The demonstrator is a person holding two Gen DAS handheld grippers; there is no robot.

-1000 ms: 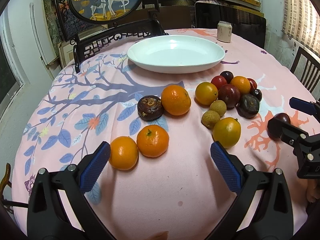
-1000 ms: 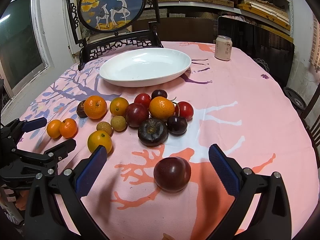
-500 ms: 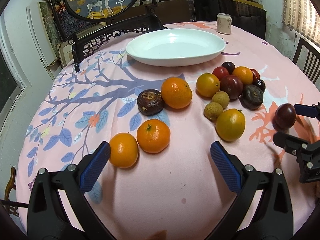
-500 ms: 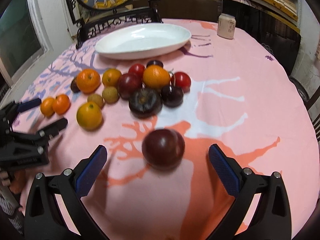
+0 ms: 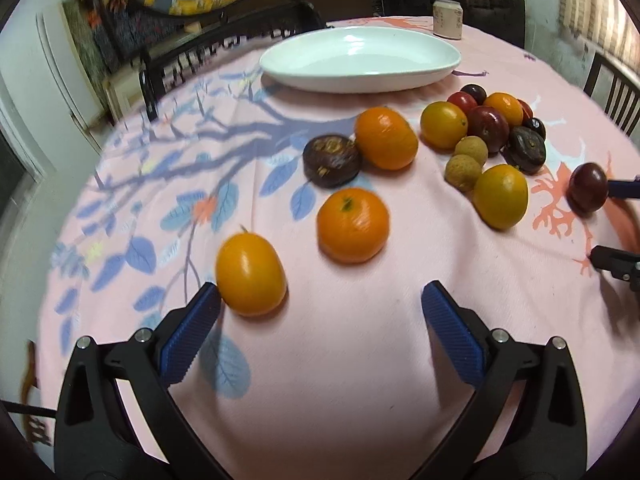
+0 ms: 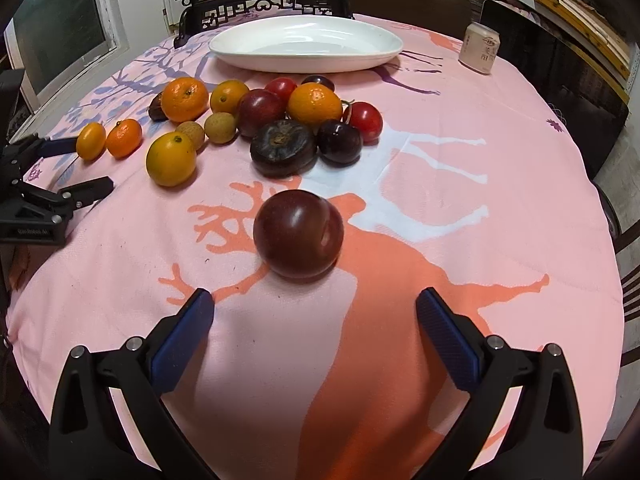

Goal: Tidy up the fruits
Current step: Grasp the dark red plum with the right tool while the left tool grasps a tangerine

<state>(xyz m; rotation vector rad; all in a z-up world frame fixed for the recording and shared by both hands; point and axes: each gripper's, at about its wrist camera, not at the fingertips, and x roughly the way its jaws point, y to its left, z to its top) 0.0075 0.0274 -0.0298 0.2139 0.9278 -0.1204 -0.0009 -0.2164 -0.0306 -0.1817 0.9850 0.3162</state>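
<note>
- Pink cloth printed with branches and deer covers the round tabletop, where the fruit lies loose and a white oval dish waits bare toward the far edge, presumably the place the fruit is meant to go.
- My right gripper has its fingers spread wide and holding nothing, lined up on a dark red plum that sits apart from the pile, toward the near edge; a lone fruit with free cloth on both sides looks like the easiest first pick.
- My left gripper is also spread and empty; its left finger appears to be touching, or just beside, a small oval orange fruit, which lies off to that side rather than between the pads, so I judge it not yet framed for a pinch.
- A mandarin lies just beyond, and past it a brown wrinkled fruit touches a larger orange.
- Toward the tabletop's middle the main pile of oranges, red and dark plums, two tan longan-like fruits and a second wrinkled brown one huddles close, short of the dish.
- A pale drink can stands upright near the far right edge, clear of the work.
- By my reading, nothing has reached the dish, so the sorting is at its start.
</note>
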